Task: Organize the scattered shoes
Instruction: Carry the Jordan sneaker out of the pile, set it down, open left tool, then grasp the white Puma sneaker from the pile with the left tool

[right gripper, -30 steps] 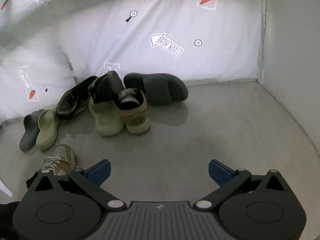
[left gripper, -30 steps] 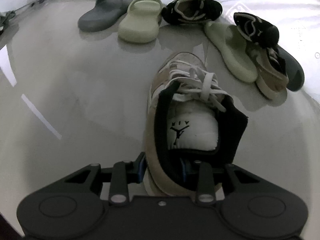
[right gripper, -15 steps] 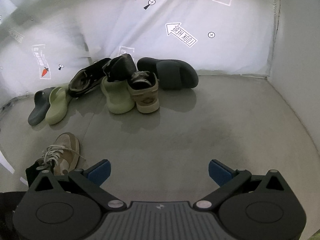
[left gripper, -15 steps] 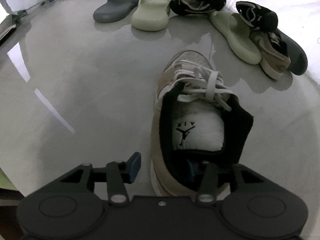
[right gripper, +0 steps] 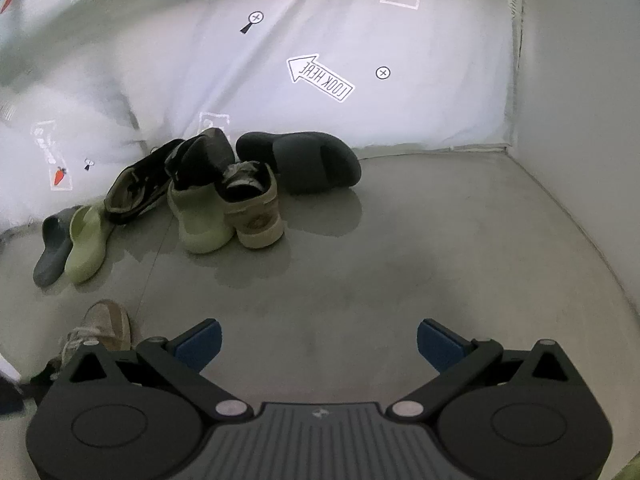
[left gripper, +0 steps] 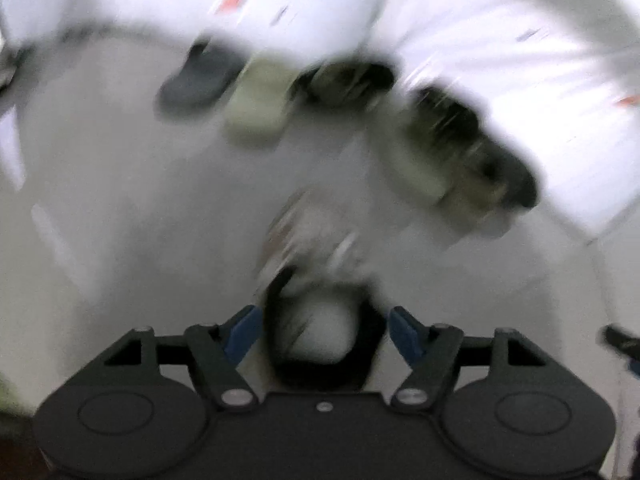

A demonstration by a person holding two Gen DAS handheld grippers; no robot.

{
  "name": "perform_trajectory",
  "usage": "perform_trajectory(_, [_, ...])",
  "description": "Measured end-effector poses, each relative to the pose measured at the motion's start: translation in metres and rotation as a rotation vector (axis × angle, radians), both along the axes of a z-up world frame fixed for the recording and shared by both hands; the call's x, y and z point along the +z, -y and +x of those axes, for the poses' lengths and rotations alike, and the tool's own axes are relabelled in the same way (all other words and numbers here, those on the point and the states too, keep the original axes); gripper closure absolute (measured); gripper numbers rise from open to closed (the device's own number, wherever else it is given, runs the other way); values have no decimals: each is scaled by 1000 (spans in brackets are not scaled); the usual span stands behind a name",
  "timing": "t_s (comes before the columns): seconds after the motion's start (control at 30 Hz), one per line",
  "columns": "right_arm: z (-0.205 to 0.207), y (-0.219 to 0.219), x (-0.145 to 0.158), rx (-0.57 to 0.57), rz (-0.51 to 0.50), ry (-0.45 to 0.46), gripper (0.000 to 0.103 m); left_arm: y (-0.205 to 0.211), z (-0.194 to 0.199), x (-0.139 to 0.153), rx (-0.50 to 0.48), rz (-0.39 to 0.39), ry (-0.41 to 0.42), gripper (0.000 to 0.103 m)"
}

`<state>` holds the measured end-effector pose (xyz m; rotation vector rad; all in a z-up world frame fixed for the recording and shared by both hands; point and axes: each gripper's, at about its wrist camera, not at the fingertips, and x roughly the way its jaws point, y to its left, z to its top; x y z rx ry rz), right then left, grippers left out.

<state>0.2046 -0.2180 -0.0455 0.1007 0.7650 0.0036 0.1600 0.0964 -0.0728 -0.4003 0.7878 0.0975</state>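
With the tan sneaker set on the floor between the released left tongs, the right tongs hang spread and empty, so the next move is probably fetching its mate from the pile.

A glossy grey floor carries all the shoes. Ahead and left of the right gripper, a pale green clog and a tan sneaker stand touching, a dark slide just behind them. Farther left lie a black sneaker, a green slide and a grey slide side by side. A beige laced sneaker lies just left of the gripper.
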Motion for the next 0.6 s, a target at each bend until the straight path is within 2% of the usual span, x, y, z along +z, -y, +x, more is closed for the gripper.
perform_trajectory(0.07, [5, 1, 0, -4, -1, 8, 0, 12, 11, 10, -38, -2, 98, 16])
perform_trajectory(0.1, [7, 2, 0, -6, -1, 11, 0, 19, 18, 11, -58, -4, 116, 15])
perform_trajectory(0.23, [22, 4, -2, -15, -4, 29, 0, 45, 55, 10, -140, 4, 107, 14])
perform_trajectory(0.4, [50, 12, -8, -53, -9, 29, 0, 78, 112, 1, -249, 82, 78, 14])
perform_trajectory(0.6, [86, 22, -25, -94, -34, 22, 0, 97, 177, -9, -300, 96, 82, 14])
